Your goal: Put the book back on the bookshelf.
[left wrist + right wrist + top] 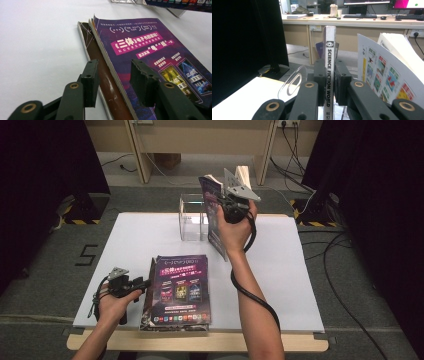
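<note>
The right gripper (231, 202) is pinching a magazine (214, 215) by its spine, both black jaws pressing flat against the white strip that reads "SCIENCE FICTION WORLD" in the right gripper view (329, 70). The magazine is standing upright in the air, its purple cover facing left in the high view and its loose pages (387, 72) fanning away from the spine. It is hanging just beside the clear acrylic holder (191, 217), on the holder's right and slightly above its rim.

The left gripper (131, 284) is resting with its jaws spread and nothing between them. It is sitting well nearer the person than the holder, just beside the left edge of a stack of magazines (180, 290) lying flat on the white table (280, 270), near the table's front edge. In the left gripper view the top purple cover (150, 57) is lying over a brown one (107, 82).
</note>
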Available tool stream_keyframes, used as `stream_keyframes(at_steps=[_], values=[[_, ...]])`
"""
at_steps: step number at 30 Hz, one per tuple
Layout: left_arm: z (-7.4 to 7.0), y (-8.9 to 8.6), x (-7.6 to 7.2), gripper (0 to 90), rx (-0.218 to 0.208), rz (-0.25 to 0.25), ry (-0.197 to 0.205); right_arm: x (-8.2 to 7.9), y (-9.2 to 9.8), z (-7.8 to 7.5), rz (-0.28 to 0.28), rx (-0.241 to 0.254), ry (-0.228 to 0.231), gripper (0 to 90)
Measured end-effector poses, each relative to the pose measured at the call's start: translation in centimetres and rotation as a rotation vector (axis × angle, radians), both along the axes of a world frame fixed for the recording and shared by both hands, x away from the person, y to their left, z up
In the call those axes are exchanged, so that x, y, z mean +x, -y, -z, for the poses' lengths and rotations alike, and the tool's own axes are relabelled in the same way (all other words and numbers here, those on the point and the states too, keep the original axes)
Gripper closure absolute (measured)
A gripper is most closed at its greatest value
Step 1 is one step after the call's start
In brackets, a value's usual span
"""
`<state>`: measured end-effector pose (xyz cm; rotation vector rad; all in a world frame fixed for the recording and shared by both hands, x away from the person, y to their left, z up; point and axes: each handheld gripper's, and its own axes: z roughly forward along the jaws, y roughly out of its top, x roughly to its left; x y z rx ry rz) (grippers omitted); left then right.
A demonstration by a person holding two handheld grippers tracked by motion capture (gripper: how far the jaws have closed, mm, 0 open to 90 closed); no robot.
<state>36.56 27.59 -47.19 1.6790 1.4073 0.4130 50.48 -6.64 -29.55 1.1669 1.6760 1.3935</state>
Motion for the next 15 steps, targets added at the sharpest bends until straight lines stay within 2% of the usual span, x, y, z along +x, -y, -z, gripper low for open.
stream_keyframes(at_steps=[6,10,15], values=[[-0.1,-0.1,0.0,57.5,-0.005,-0.003,-0.002,-1.7,0.5,0.7,-0.004,-0.021,0.009,82.8],[-0.2,-0.1,0.0,57.5,-0.005,-0.004,0.000,-2.6,0.8,1.3,-0.012,-0.007,0.007,82.8],[-0.2,-0.1,0.0,57.5,-0.006,-0.007,0.002,-3.6,0.8,1.7,-0.023,-0.027,0.021,82.9]])
